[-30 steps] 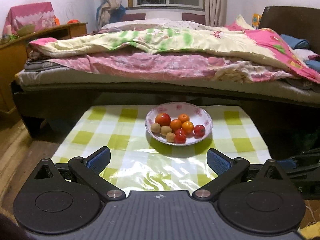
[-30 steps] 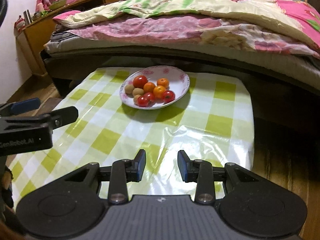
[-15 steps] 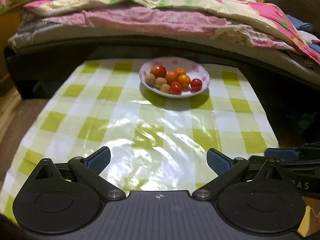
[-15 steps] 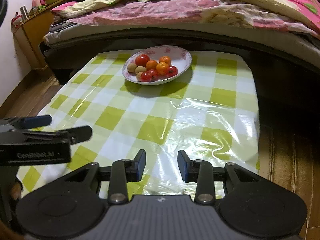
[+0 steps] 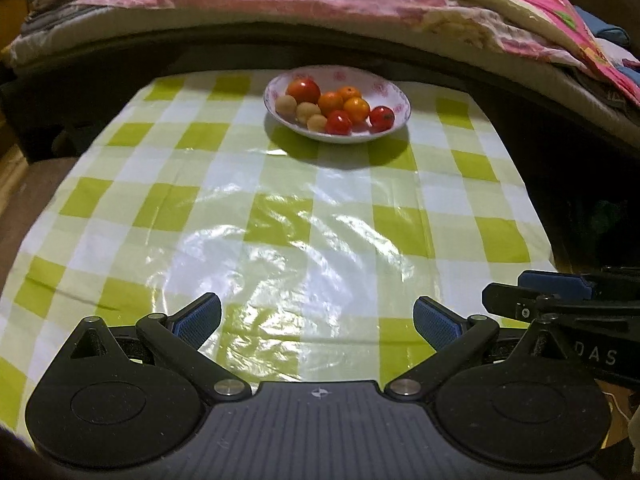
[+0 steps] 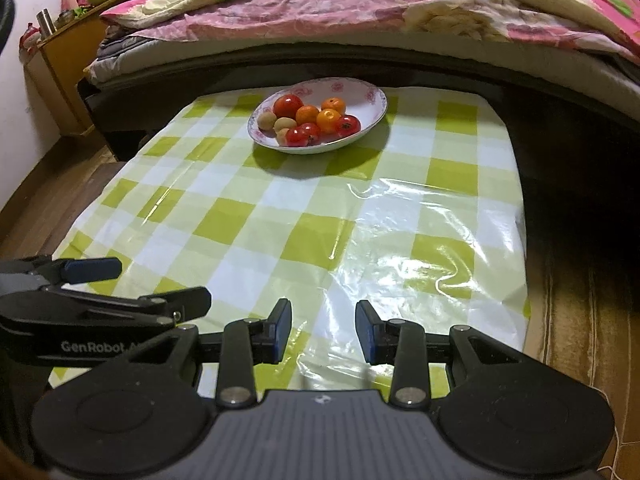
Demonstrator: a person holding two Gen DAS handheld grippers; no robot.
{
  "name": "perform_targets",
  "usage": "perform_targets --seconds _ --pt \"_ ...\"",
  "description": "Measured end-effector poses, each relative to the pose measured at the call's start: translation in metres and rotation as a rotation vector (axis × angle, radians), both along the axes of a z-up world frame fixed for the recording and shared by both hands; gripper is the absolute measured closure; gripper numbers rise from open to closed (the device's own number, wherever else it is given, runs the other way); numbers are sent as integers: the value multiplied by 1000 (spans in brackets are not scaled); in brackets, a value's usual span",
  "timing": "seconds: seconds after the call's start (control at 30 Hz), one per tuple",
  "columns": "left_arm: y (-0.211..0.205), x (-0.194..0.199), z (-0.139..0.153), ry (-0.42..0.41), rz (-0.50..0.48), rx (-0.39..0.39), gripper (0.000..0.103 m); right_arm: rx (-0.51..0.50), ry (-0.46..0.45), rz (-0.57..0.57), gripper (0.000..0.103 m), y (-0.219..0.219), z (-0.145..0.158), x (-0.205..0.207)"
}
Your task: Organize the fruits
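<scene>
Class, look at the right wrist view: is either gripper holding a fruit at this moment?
No: the right gripper and left gripper are both empty above the checked cloth, and every fruit lies in the plate.

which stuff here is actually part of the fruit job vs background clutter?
Job:
- plate
- red tomatoes
- orange citrus
- pale round fruits
- left gripper, right gripper, both open, empty

Background:
- checked tablecloth
- bed with quilts
- wooden cabinet

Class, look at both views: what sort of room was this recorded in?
Most likely a home bedroom: a bed heaped with quilts, a wooden dresser, and a plate of fruit on a low checked-cloth table.
</scene>
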State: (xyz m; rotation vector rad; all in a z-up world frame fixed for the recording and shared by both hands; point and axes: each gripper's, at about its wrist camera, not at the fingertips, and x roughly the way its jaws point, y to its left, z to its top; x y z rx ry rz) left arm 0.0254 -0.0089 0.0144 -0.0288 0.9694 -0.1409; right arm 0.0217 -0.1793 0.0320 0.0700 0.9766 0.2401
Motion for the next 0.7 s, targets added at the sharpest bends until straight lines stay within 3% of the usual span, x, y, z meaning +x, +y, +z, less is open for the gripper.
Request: perform_targets --seconds 0.37,0.7 --pt "-1 7 -13 47 35 -12 0 -15 36 -31 53 1 -14 2" --pt "-4 9 -19 33 41 70 0 -10 58 -17 53 2 -23 5"
